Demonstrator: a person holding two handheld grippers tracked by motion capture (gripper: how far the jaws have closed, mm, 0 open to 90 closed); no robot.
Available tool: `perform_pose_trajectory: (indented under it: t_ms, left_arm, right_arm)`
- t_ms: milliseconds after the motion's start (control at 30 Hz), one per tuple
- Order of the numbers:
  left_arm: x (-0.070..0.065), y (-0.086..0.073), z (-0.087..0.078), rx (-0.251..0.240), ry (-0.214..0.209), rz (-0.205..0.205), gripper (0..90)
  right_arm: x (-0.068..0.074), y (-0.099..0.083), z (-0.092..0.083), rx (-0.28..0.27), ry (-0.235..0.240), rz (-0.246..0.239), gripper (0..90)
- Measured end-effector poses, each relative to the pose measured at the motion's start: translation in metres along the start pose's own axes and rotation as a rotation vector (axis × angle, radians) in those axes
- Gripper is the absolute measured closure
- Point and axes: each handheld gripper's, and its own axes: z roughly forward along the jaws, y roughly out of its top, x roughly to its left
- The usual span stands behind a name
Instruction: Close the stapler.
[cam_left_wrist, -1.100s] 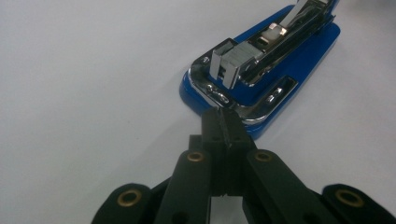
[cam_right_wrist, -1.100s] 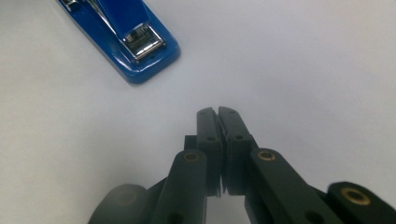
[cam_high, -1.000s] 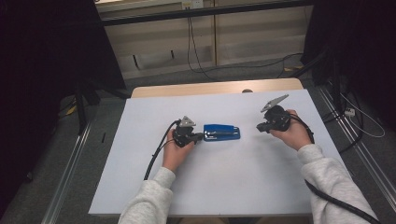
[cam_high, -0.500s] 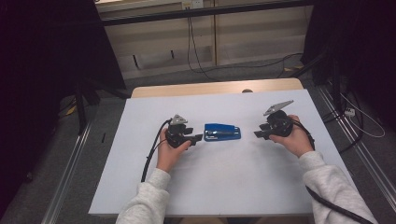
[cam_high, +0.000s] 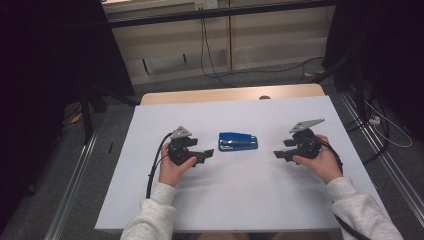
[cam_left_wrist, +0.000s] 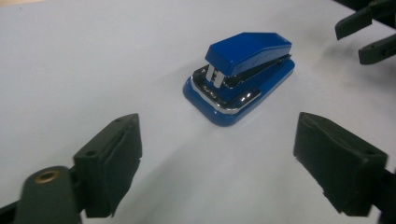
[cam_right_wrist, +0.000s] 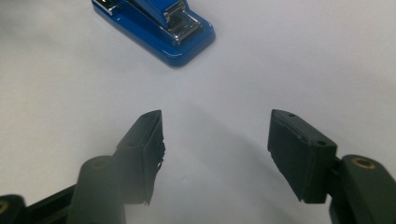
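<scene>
White table (cam_high: 235, 200) lies bare along its near edge. Farther in, the left gripper (cam_high: 206, 153) and right gripper (cam_high: 278, 154) rest apart from the stapler (cam_high: 238, 141) between them, both with jaws spread, holding nothing. Beyond lies open tabletop to the far edge.

Stapler (cam_left_wrist: 240, 74): glossy blue body and base, silver metal seen at the mouth. Table cover (cam_high: 250, 200): plain white, unpatterned. Both grippers, left gripper (cam_high: 206, 154) and right gripper (cam_high: 280, 152): black jaws, grey top plates. Sleeves (cam_high: 150, 220): light grey. Bare table edge (cam_high: 225, 95): pale wood.
</scene>
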Motion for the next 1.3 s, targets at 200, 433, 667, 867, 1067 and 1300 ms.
perform_pose_trajectory:
  t_ms: [200, 433, 667, 867, 1067, 1300]
  left_arm:
    - [0.004, -0.006, -0.012, -0.013, 0.0, -0.012, 11.4]
    - [0.011, -0.015, -0.033, -0.056, 0.021, -0.041, 10.2]
    - [0.011, -0.021, -0.05, -0.065, 0.046, -0.041, 9.7]
    - [0.01, -0.027, -0.059, -0.045, 0.063, -0.025, 9.1]
    - [0.01, -0.033, -0.067, -0.047, 0.061, -0.026, 9.1]
    - [0.008, -0.037, -0.081, -0.056, 0.064, -0.008, 9.0]
  right_arm:
    - [0.005, -0.011, -0.012, -0.012, -0.012, 0.011, 28.7]
    - [0.01, -0.022, -0.021, -0.011, -0.021, 0.015, 22.5]
    - [0.013, -0.027, -0.029, -0.024, -0.016, 0.032, 18.5]
    - [0.017, -0.033, -0.034, -0.025, -0.008, 0.03, 16.9]
    - [0.022, -0.039, -0.039, -0.019, -0.007, 0.023, 16.5]
    - [0.027, -0.047, -0.046, -0.024, 0.0, 0.036, 15.7]
